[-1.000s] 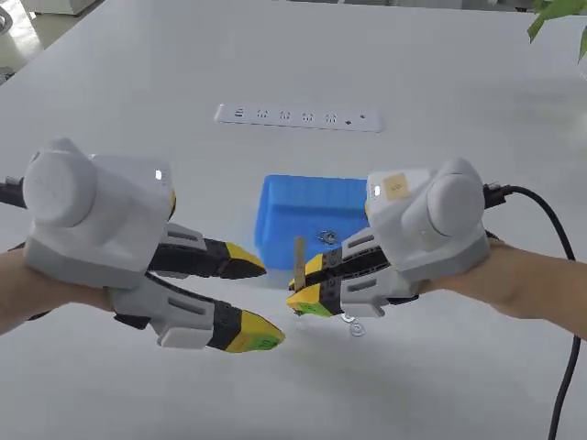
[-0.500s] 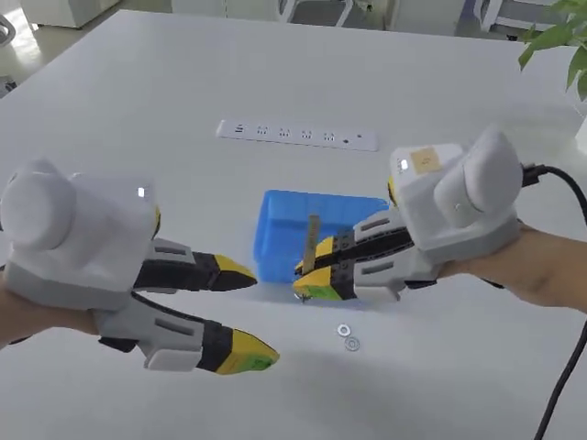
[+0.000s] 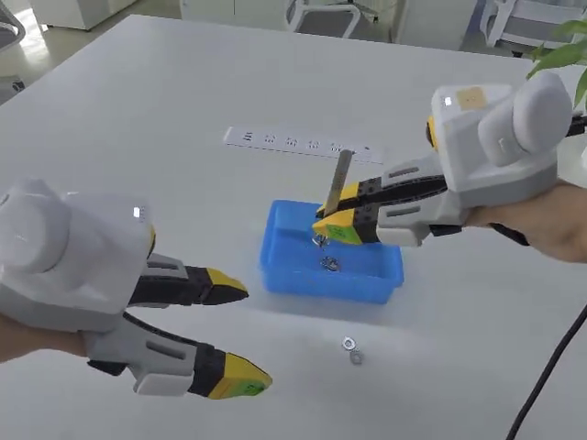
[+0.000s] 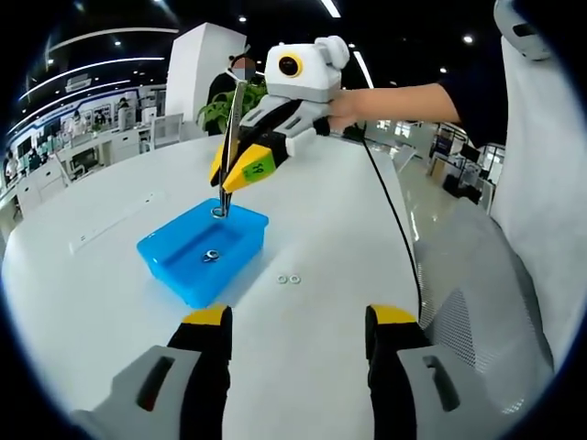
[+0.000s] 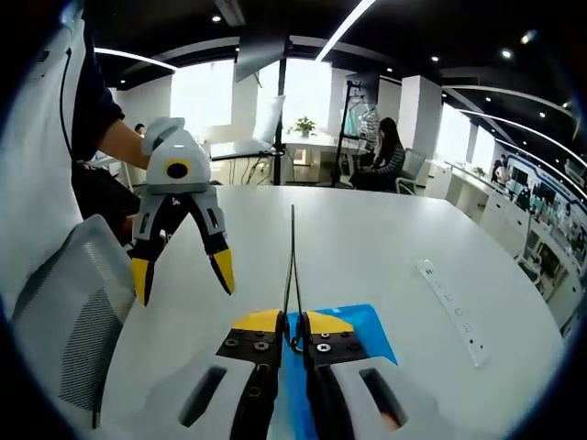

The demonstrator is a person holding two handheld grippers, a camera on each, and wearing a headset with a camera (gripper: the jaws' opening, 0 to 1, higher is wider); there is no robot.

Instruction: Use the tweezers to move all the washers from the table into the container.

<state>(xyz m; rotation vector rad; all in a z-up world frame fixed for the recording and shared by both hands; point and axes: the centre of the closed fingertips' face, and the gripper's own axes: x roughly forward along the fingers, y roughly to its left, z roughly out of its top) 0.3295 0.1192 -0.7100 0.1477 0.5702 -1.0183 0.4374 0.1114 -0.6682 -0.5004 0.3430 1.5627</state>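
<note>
Head view, two washers (image 3: 348, 344) on table (image 3: 138, 110), one in container (image 3: 376, 275), one tweezers (image 3: 339, 179)

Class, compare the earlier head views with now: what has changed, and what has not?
The right gripper, shut on the tweezers, lifted from the table beside the two loose washers and carried the tips over the blue container. The left gripper stayed open; the container and those washers stayed put.

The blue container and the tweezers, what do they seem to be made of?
The container looks like plastic: uniform blue, slightly glossy, rounded walls. The tweezers are likely steel: thin grey strips with a dull metallic sheen.
</note>
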